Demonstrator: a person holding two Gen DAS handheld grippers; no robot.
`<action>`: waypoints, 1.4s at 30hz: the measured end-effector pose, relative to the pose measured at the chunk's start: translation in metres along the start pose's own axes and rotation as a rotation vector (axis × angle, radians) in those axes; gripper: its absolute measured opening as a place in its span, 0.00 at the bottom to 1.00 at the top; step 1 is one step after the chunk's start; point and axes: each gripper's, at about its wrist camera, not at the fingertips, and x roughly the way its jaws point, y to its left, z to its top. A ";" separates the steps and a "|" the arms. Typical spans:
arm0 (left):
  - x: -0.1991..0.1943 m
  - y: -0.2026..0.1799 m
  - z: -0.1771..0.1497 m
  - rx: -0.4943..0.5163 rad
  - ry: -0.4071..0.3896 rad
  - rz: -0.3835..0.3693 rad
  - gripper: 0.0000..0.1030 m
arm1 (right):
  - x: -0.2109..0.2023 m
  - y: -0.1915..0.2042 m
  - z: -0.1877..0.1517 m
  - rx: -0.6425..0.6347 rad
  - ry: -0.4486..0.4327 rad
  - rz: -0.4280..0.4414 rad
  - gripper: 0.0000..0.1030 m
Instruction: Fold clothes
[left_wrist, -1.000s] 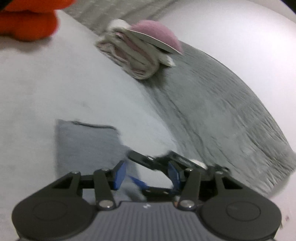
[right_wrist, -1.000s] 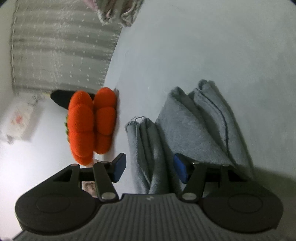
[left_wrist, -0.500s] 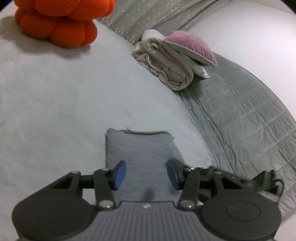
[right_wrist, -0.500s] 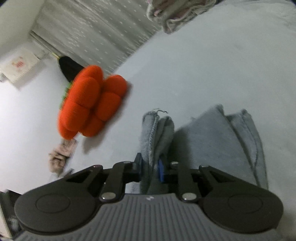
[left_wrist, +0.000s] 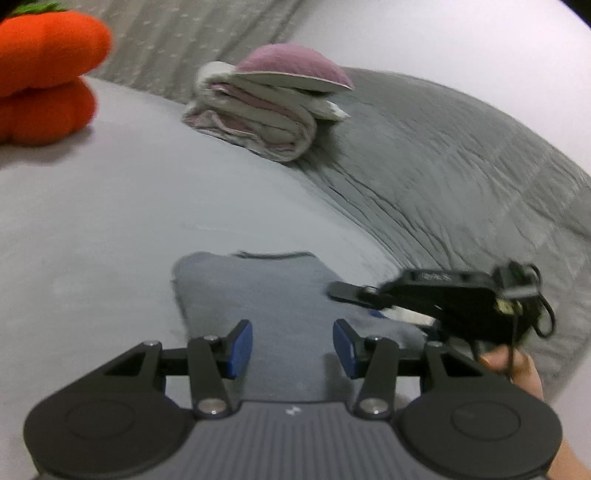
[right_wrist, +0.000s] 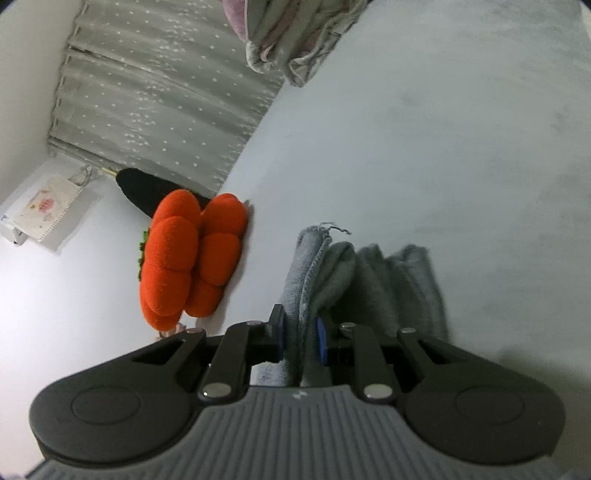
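A folded grey cloth (left_wrist: 266, 295) lies on the pale grey bed surface (left_wrist: 110, 229). My left gripper (left_wrist: 292, 349) is open and empty, just above the cloth's near end. My right gripper (right_wrist: 301, 338) is shut on a bunched edge of the grey cloth (right_wrist: 317, 273), with the folds running away from the jaws. In the left wrist view the right gripper (left_wrist: 373, 293) shows at the cloth's right side, held by a hand (left_wrist: 517, 369).
An orange pumpkin-shaped plush (left_wrist: 44, 70) (right_wrist: 188, 258) sits at the far left. A folded pink and white blanket bundle (left_wrist: 273, 110) (right_wrist: 288, 33) lies at the back. A darker grey quilt (left_wrist: 461, 177) covers the right side. Grey dotted curtains (right_wrist: 159, 96) hang behind.
My right gripper has closed on the cloth's edge and keeps hold of it. My left gripper stays open and has shifted over the cloth; the views have swung.
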 end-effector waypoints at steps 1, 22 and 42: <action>0.004 -0.005 -0.003 0.027 0.013 -0.004 0.47 | 0.000 0.000 -0.001 -0.009 0.003 -0.018 0.20; 0.032 -0.084 -0.070 0.582 0.094 -0.040 0.47 | -0.015 0.022 -0.016 -0.365 -0.090 -0.190 0.58; 0.028 -0.009 0.003 0.093 0.062 0.022 0.90 | -0.038 -0.002 -0.023 -0.216 -0.040 -0.166 0.82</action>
